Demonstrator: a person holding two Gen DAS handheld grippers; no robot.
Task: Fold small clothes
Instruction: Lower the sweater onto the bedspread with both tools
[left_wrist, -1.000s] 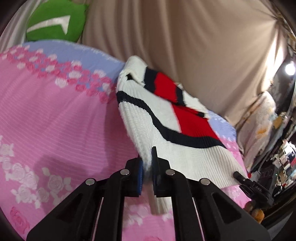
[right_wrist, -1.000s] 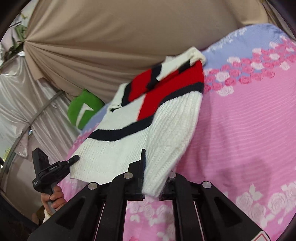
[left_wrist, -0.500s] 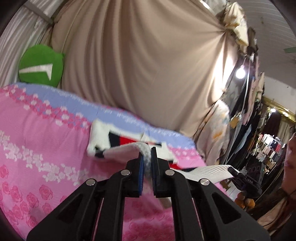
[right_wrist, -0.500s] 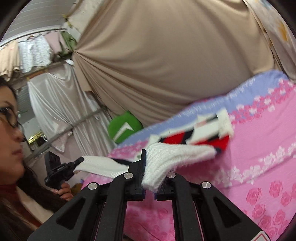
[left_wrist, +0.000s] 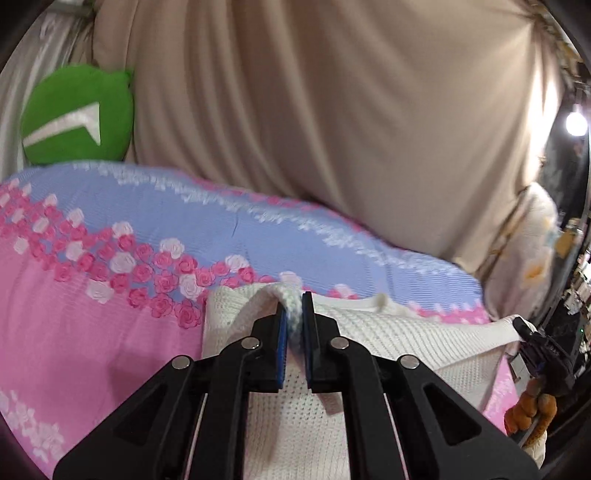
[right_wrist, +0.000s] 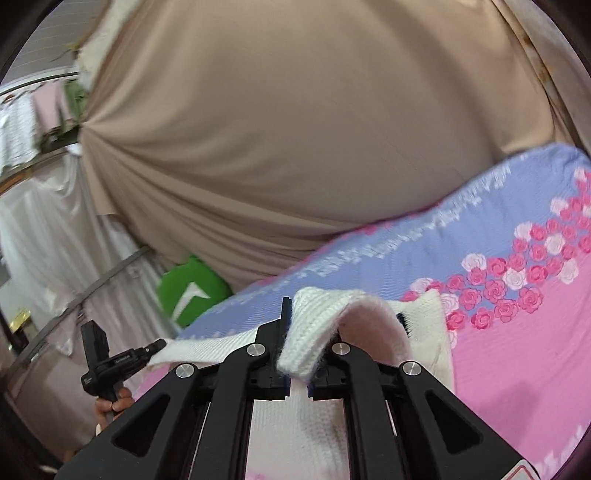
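Observation:
A white knitted sweater (left_wrist: 399, 336) lies folded over on the pink rose-patterned bed cover (left_wrist: 74, 314), only its plain white side up. My left gripper (left_wrist: 292, 317) is shut on a fold of its ribbed edge. In the right wrist view the same sweater (right_wrist: 314, 332) arches up between the jaws, and my right gripper (right_wrist: 299, 354) is shut on its thick white edge. A small bit of dark trim (right_wrist: 404, 323) peeks out under the fold. Each view shows the other gripper at the sweater's far corner: the right one (left_wrist: 532, 343), the left one (right_wrist: 144, 354).
The bed cover turns lilac (left_wrist: 258, 229) toward its far edge. A beige curtain (left_wrist: 332, 110) hangs behind the bed. A green cushion (left_wrist: 77, 114) leans at the back left. Hanging clothes and a bright lamp (left_wrist: 576, 123) are at the right.
Both grippers carried the sweater's edge up and over toward the far side of the bed. The red and navy pattern is now hidden beneath the folded white knit.

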